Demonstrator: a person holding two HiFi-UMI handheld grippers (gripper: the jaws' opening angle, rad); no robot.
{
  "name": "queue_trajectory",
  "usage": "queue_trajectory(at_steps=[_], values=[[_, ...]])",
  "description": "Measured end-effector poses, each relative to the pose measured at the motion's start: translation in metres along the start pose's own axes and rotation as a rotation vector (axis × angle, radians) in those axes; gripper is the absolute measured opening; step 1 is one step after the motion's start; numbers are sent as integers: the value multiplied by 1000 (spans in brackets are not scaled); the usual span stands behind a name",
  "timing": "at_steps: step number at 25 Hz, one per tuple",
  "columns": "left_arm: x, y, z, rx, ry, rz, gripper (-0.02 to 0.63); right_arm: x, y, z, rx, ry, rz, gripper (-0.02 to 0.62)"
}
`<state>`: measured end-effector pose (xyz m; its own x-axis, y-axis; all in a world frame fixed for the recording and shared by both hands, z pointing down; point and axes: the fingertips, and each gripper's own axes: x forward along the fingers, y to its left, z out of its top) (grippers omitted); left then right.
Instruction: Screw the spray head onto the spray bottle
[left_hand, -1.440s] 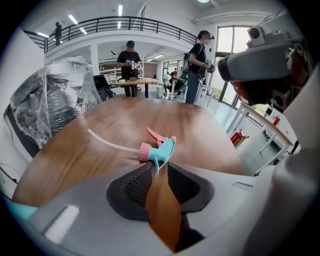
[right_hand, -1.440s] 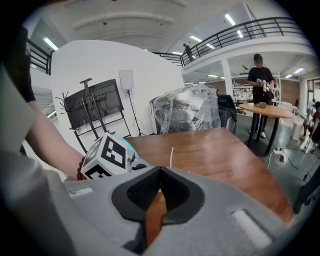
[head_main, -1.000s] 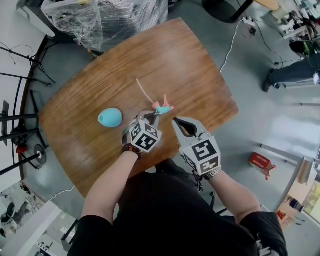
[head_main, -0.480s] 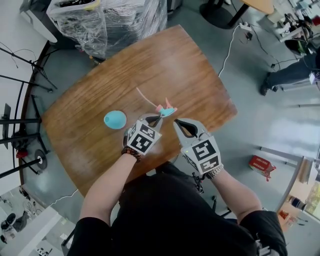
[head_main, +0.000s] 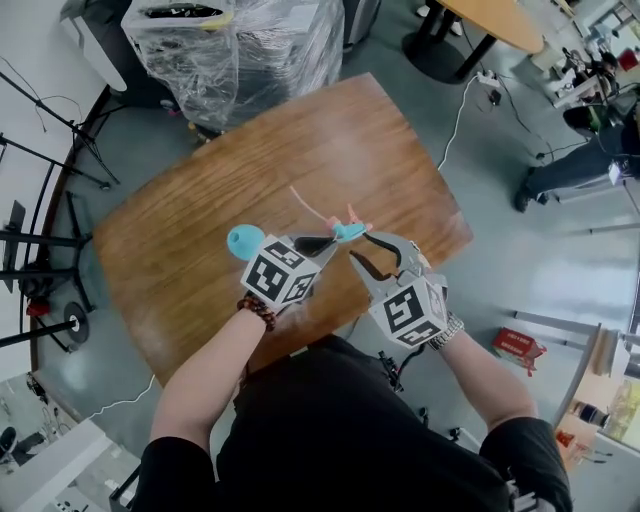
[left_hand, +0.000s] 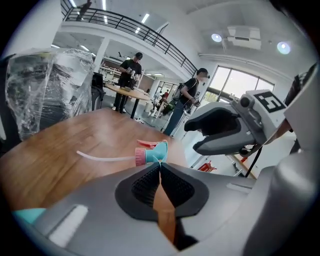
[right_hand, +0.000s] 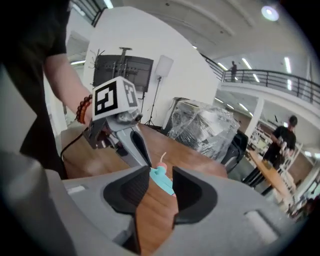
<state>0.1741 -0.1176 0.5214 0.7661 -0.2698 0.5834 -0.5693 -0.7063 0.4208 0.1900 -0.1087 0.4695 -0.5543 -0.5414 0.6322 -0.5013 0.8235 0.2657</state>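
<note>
A teal spray head (head_main: 347, 231) with a pink trigger and a thin tube hangs above the wooden table (head_main: 200, 200). My left gripper (head_main: 335, 240) is shut on its edge, and the head shows just past the closed tips (left_hand: 152, 153). The teal bottle (head_main: 243, 240) lies on the table, half hidden behind the left gripper's marker cube. My right gripper (head_main: 358, 248) sits close to the right of the head. Its jaws have just been opening and stand apart, with the head (right_hand: 162, 180) just beyond the gap and not pressed by the pads.
A plastic-wrapped pallet (head_main: 240, 50) stands beyond the table's far edge, with tripod stands (head_main: 40, 170) on the left. On the floor at the right lie a white cable (head_main: 455, 100) and a red box (head_main: 517, 345). People stand far off (left_hand: 187, 97).
The left gripper has risen with the spray head, lifting it off the table. The right gripper has rolled and its jaws have opened. The bottle has stayed put.
</note>
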Motion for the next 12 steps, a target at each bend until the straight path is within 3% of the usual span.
queue_trajectory(at_steps=[6,12], values=[[-26,-12,16,-83,-51,-89,26,4,9,15,-454,56,-23,205],[-47,-25,25,-156,-97,-182,27,13,23,25,-791,118,10,216]])
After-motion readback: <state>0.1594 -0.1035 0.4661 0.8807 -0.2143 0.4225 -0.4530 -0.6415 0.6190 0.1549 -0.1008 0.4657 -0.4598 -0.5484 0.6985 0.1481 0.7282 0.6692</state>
